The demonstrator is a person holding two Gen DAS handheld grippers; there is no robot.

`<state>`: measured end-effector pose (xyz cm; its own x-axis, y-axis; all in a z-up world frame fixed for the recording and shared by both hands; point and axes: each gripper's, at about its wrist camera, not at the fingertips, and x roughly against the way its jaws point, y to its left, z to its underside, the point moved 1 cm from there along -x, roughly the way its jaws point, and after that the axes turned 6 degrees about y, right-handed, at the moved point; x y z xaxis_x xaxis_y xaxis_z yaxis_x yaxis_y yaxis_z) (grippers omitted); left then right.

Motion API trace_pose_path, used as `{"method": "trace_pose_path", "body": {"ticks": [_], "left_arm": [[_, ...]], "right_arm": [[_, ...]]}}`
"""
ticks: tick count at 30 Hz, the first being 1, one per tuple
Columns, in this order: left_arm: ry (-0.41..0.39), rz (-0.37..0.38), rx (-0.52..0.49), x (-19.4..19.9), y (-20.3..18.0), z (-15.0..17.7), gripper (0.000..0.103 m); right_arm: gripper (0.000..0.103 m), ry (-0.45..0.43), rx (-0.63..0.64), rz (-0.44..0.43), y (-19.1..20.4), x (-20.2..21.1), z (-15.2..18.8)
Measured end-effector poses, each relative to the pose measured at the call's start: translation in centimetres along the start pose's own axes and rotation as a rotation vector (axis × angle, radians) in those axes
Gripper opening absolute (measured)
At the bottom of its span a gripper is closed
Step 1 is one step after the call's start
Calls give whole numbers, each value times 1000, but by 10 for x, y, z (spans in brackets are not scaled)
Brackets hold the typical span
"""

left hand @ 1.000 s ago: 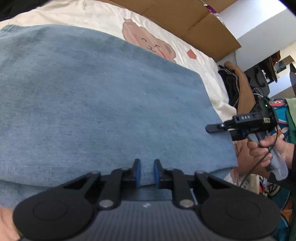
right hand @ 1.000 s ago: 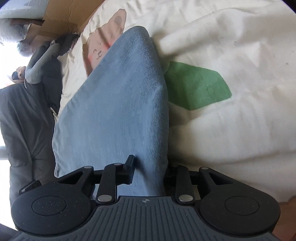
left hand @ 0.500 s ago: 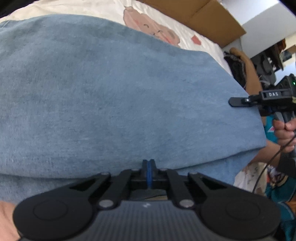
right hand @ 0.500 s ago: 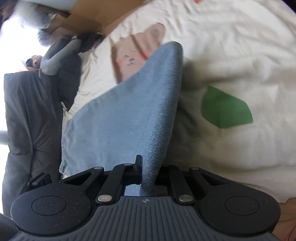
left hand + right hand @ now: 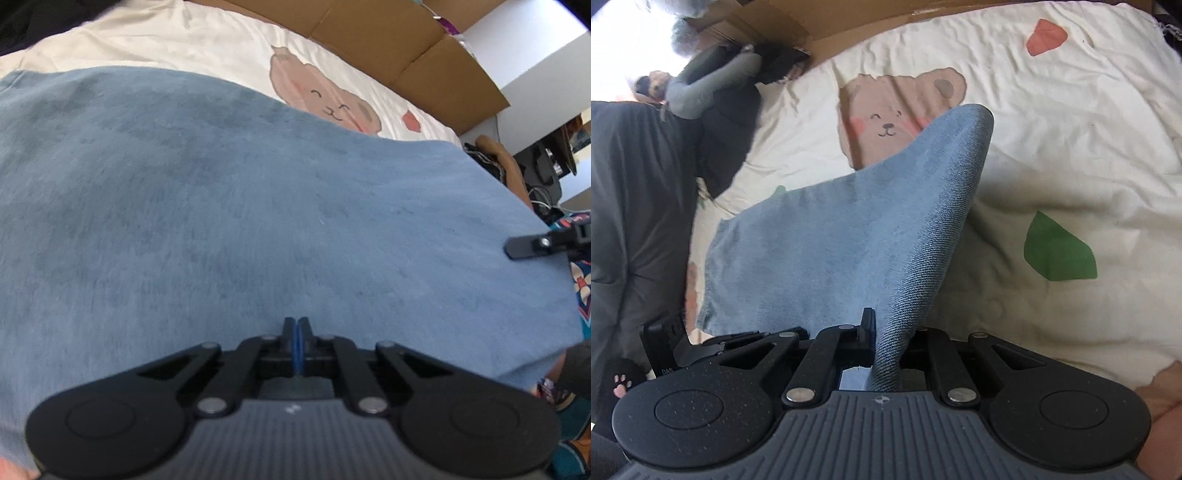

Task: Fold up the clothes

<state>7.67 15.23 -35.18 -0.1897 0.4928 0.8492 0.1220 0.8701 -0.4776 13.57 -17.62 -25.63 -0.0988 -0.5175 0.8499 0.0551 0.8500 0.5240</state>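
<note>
Bedding first: a cream bedsheet (image 5: 1071, 147) printed with a bear face (image 5: 886, 122), a green leaf (image 5: 1058, 251) and a coral patch (image 5: 1046, 37) spreads ahead of and to the right of the right gripper (image 5: 886, 332). Brown cardboard (image 5: 406, 48) borders the sheet at its far edge, beyond the left gripper (image 5: 296, 332).

Blue denim garment (image 5: 240, 221): in the left wrist view it fills nearly the whole area ahead of the left gripper, covering the lower part of the bear print (image 5: 325, 103). In the right wrist view the same garment (image 5: 849, 240) rises from the sheet as a taut panel, running forward and to the left from the right gripper, with its far corner overlapping the bear face.

Dark grey clothing (image 5: 635, 221) lies far left of the right gripper, off the sheet.

Left gripper: jaws closed, blue pads pressed together at the near edge of the garment; whether cloth is pinched between them cannot be told.

Right gripper: jaws clamped on a folded edge of the garment, which passes between the fingers down to the gripper body. In the left wrist view one black finger of the right gripper (image 5: 532, 245) shows at the garment's right edge.
</note>
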Motion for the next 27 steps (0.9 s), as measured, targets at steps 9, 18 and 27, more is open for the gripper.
{"method": "trace_pose_path", "body": {"ticks": [9, 18, 27], "left_arm": [[-74, -33, 71, -7, 10, -46, 2], [-136, -59, 80, -16, 8, -94, 3], [-197, -75, 81, -30, 3, -123, 3]], "right_arm": [[6, -11, -11, 37, 17, 5, 0], [6, -17, 6, 47, 29, 5, -2], [6, -31, -31, 98, 28, 0, 0]]}}
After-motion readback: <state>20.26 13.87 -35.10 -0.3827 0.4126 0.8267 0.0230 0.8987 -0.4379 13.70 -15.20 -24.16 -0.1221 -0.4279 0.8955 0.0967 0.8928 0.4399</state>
